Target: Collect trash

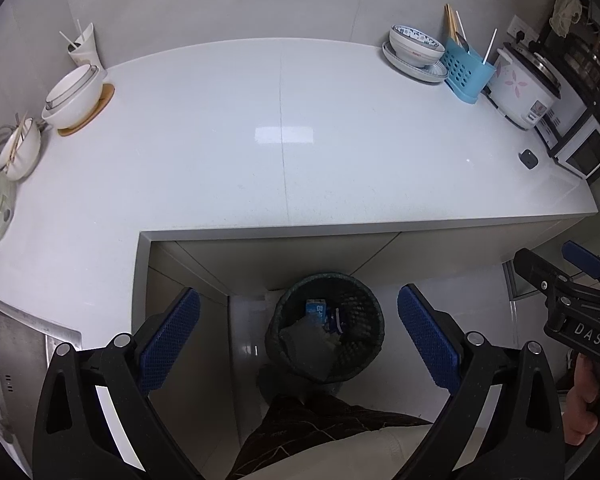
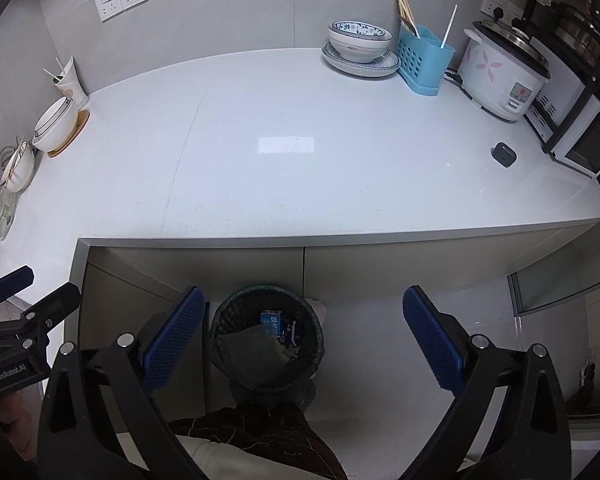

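A dark mesh trash basket [image 1: 362, 312] stands on the floor below the counter corner; it also shows in the right wrist view [image 2: 236, 308]. Inside lie a blue carton [image 1: 315, 309], a grey sheet [image 1: 304, 346] and small scraps. The carton shows in the right wrist view too [image 2: 271, 319]. My left gripper [image 1: 298, 340] is open and empty, held above the basket. My right gripper [image 2: 300, 340] is open and empty, above and right of the basket. The right gripper's side shows at the right edge of the left wrist view [image 1: 580, 304].
A white L-shaped counter [image 1: 260, 140] holds white bowls [image 1: 74, 98], a patterned bowl on a plate [image 1: 416, 50], a blue utensil holder [image 1: 466, 70], a rice cooker [image 1: 524, 84], a small dark object [image 1: 528, 158] and an oven [image 1: 580, 144]. A sink [image 1: 16, 352] is at the left.
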`<state>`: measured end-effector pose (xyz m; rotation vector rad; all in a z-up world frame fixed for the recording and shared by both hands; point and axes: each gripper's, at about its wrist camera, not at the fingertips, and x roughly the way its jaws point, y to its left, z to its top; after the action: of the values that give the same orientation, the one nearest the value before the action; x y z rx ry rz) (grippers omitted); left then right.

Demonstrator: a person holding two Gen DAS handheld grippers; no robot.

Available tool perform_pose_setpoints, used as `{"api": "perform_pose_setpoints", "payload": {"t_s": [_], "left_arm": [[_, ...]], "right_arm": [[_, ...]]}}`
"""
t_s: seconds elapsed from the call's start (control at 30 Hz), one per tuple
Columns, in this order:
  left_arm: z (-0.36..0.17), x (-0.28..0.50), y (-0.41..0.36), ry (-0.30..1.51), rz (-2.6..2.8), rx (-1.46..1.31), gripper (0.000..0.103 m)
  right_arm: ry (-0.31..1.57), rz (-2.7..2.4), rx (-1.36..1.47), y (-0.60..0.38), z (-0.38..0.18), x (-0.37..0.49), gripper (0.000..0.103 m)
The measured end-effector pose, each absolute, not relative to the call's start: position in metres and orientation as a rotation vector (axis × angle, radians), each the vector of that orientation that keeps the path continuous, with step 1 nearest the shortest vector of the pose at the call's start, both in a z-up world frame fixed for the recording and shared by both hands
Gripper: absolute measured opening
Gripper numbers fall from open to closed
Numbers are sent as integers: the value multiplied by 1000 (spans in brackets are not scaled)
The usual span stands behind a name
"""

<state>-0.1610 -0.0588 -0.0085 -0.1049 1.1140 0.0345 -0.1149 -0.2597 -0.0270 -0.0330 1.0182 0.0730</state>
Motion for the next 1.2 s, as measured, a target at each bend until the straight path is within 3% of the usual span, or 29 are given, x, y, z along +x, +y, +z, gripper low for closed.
{"api": "perform_pose_setpoints", "payload": {"t_s": [1.2], "left_arm": [[-12, -154, -62, 1117, 52, -114, 97]], "right_arm": [[1030, 111, -38, -260, -35, -106, 95]]}}
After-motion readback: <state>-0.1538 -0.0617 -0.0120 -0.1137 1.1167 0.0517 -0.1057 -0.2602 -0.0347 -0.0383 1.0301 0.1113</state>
